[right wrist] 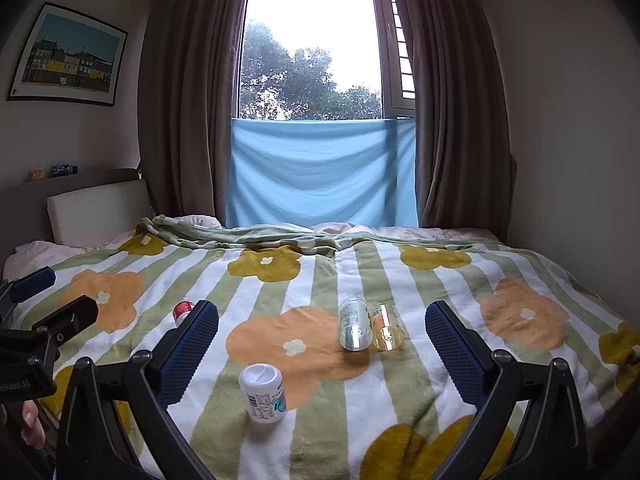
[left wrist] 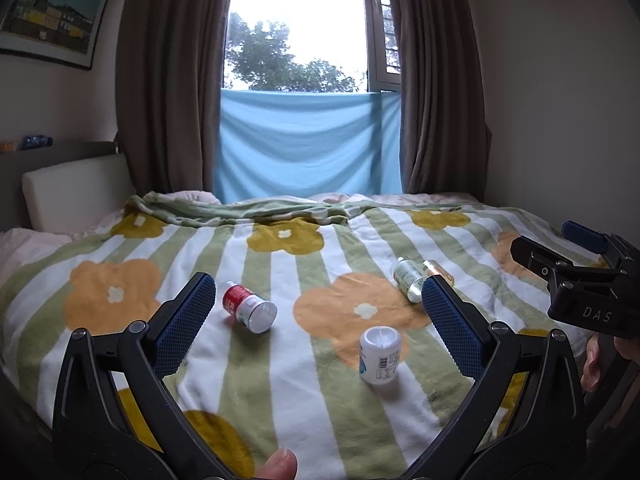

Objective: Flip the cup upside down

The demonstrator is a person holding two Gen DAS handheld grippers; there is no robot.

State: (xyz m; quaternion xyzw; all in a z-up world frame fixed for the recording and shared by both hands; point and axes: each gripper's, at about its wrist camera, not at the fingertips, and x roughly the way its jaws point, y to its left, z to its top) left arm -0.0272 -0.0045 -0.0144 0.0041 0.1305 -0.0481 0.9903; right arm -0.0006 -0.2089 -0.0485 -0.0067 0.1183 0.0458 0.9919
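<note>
Fingers of both grippers, left (left wrist: 316, 324) and right (right wrist: 322, 344), stand wide apart, empty; the white cup (right wrist: 263, 392) stands near the bed's (right wrist: 400, 412) near edge, axis vertical, between them, nearer the left one's right finger

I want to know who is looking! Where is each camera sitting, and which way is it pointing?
Left wrist view: sits on the left gripper, facing across the bed to the window; its open blue fingers, a thumb and the right gripper show.
Right wrist view: sits on the right gripper, facing likewise; the left gripper shows at left.
Shared: white bottle, red can, two clear cups.
</note>
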